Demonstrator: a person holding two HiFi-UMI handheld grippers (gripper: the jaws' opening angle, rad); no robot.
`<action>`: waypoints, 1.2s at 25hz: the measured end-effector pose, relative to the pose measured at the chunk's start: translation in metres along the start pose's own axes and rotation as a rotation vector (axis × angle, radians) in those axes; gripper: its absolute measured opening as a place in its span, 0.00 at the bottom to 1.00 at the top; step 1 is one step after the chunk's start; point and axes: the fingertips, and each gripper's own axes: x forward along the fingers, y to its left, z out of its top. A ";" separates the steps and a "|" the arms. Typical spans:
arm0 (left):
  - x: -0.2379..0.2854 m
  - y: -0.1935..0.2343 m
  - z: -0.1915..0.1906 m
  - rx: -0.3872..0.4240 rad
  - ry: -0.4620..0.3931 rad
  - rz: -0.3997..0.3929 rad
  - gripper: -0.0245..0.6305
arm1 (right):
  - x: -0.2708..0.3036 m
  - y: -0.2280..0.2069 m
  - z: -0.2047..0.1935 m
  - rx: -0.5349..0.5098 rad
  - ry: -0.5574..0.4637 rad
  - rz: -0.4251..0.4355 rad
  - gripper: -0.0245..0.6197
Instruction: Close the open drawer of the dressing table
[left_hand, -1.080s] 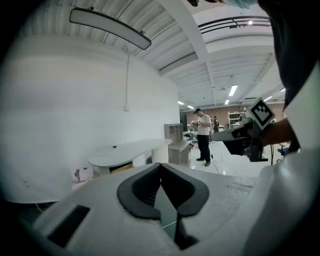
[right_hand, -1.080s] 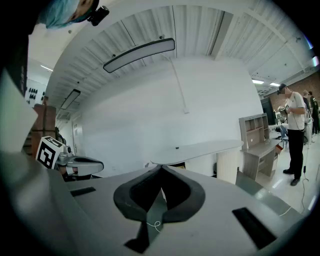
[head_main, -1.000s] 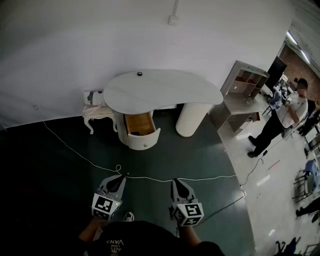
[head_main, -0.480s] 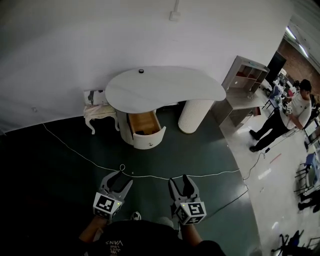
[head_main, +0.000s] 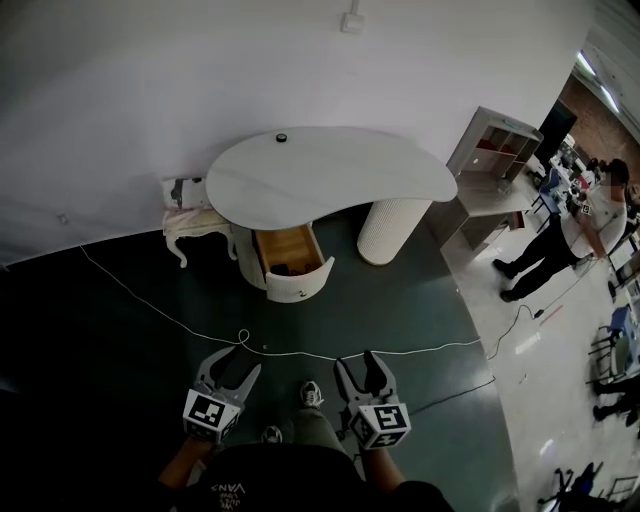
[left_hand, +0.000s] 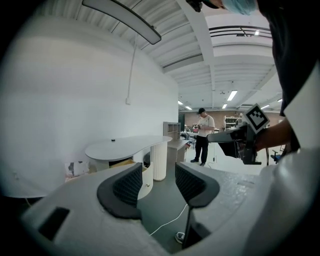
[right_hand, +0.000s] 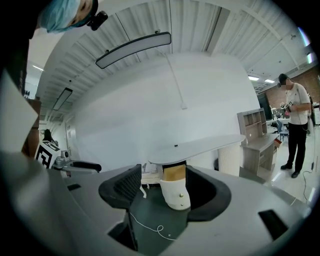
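Note:
The white dressing table (head_main: 320, 175) stands against the far wall, its curved top also seen in the left gripper view (left_hand: 127, 145) and the right gripper view (right_hand: 200, 142). Its drawer (head_main: 297, 272) is pulled out under the left side, wooden inside showing, rounded white front with a small knob (right_hand: 176, 192). Both grippers are held low in front of me, well short of the table. My left gripper (head_main: 237, 362) (left_hand: 157, 182) is open and empty. The right gripper (head_main: 358, 365) (right_hand: 165, 190) has its jaws opening, nothing between them, the drawer framed far beyond.
A white cable (head_main: 300, 352) lies across the dark floor between me and the table. A small white stool (head_main: 195, 225) stands left of the table, a ribbed pedestal (head_main: 390, 230) under its right end. A shelf desk (head_main: 490, 160) and a person (head_main: 570, 240) are at right.
Both grippers' jaws have gone from shut to spread apart. The grippers sank a little, and a shoe has stepped forward between them.

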 end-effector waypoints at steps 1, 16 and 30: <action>0.005 0.005 0.001 -0.004 0.005 0.012 0.34 | 0.009 -0.003 0.002 0.004 0.003 0.006 0.44; 0.109 0.051 0.043 -0.054 0.019 0.176 0.34 | 0.136 -0.078 0.027 -0.010 0.100 0.159 0.44; 0.149 0.067 0.026 -0.122 0.095 0.342 0.34 | 0.202 -0.132 0.016 -0.038 0.183 0.254 0.44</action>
